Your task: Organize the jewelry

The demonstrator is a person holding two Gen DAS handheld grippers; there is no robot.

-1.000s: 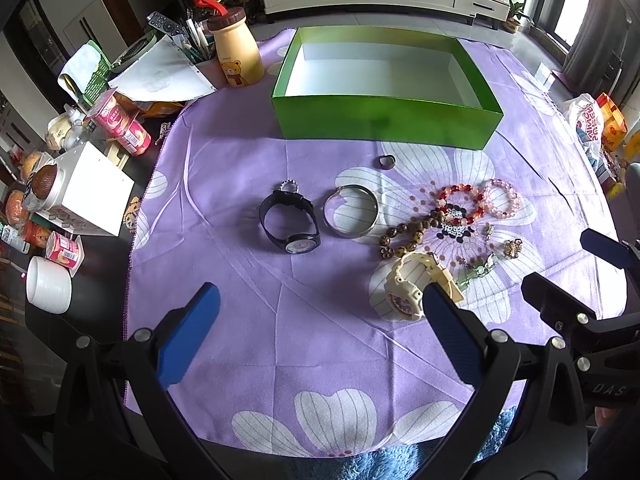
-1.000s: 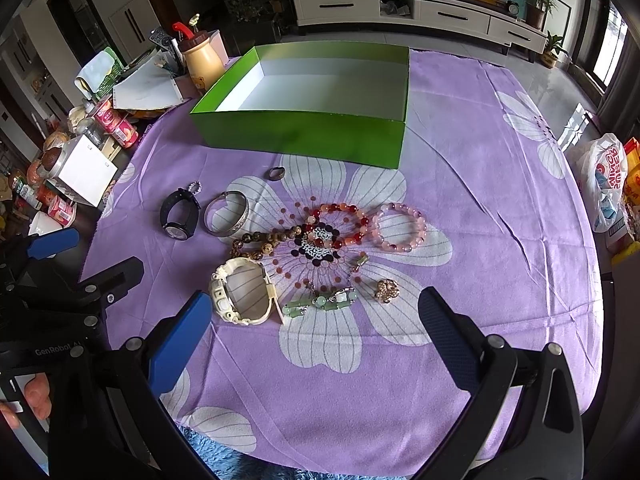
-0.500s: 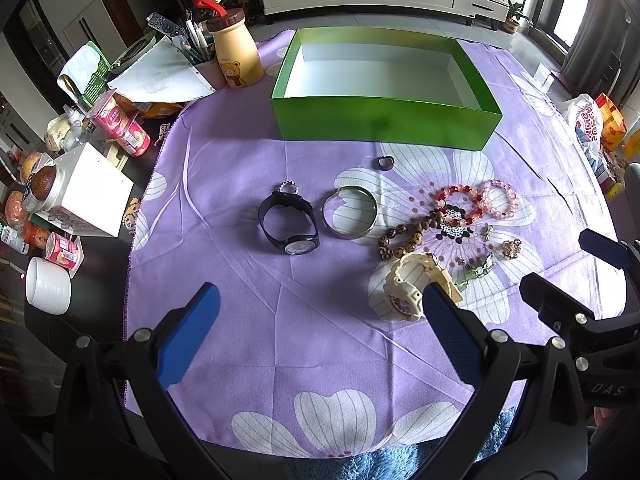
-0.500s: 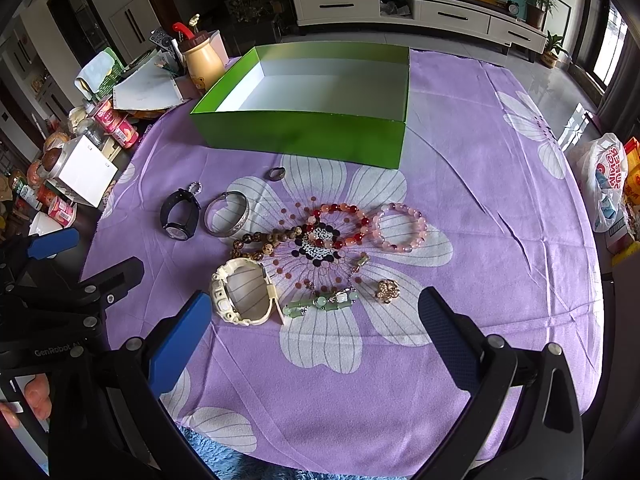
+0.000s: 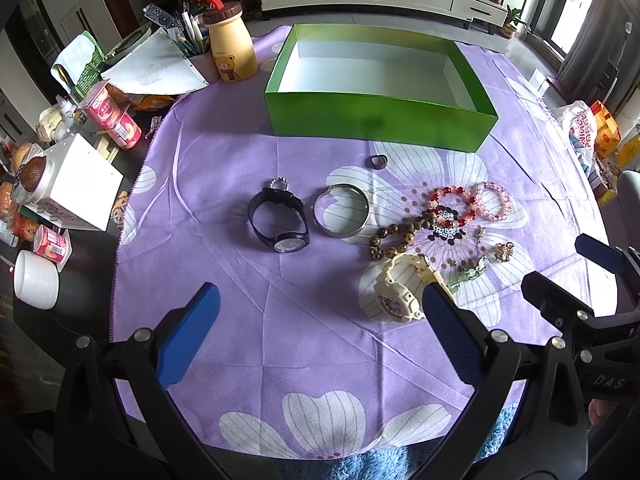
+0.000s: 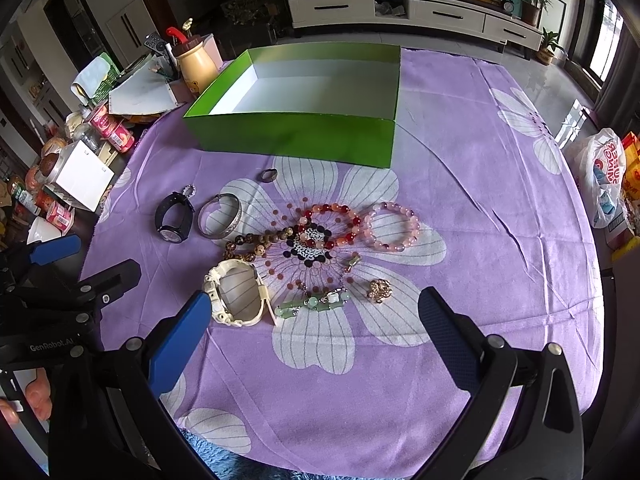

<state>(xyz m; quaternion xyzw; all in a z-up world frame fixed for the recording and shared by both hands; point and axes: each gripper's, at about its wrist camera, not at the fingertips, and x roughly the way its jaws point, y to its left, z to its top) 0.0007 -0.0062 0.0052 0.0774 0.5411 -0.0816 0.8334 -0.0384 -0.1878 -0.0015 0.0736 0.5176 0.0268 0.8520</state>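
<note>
An open green box (image 5: pixel 380 120) (image 6: pixel 296 136), empty, stands at the far side of the purple flowered cloth. Before it lie a ring (image 5: pixel 378 161), a black watch (image 5: pixel 280 224), a silver bangle (image 5: pixel 341 211), a brown bead bracelet (image 5: pixel 394 236), a red bead bracelet (image 6: pixel 330 226), a pink bead bracelet (image 6: pixel 394 226), a cream watch (image 6: pixel 238 298), a green jade piece (image 6: pixel 314 304) and a gold charm (image 6: pixel 379 290). My left gripper (image 5: pixel 316 320) is open and empty near the table's front. My right gripper (image 6: pixel 312 328) is open and empty just before the cream watch.
Clutter lines the left edge: a yellow bear bottle (image 5: pixel 232 46), papers (image 5: pixel 154 72), pink cans (image 5: pixel 116 118), a white box (image 5: pixel 78 184), a white cup (image 5: pixel 36 280). A plastic bag (image 6: pixel 604 168) lies off the right side.
</note>
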